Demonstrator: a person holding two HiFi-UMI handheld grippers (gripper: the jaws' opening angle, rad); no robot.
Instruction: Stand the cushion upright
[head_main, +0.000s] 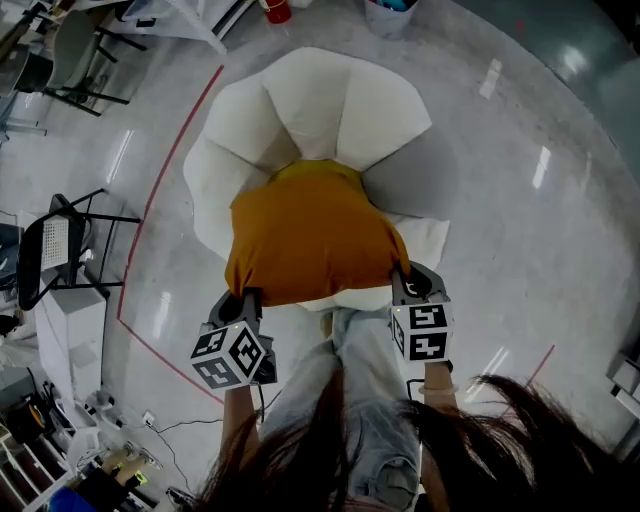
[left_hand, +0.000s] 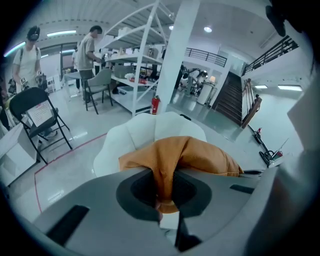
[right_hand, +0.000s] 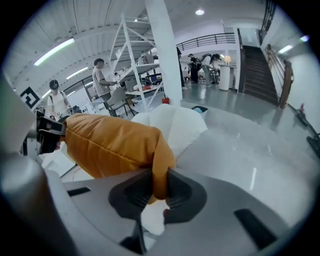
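As the head view looks down, the orange cushion (head_main: 310, 235) is over the white chair (head_main: 330, 110). The left gripper (head_main: 247, 298) and right gripper (head_main: 405, 280) pinch its near corners.

Left gripper view: jaws clamped on cushion fabric. Only here: folding chair (left_hand: 35, 112).

Right gripper view: jaws clamped on a corner. Only here: staircase (right_hand: 255, 62).

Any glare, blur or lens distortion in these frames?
Head view: light reflections streak the glossy grey floor; the orange fabric cushion is sharp. Left gripper view: fisheye, black corners, the tall white pillar leans. Right gripper view: same fisheye, no motion blur.
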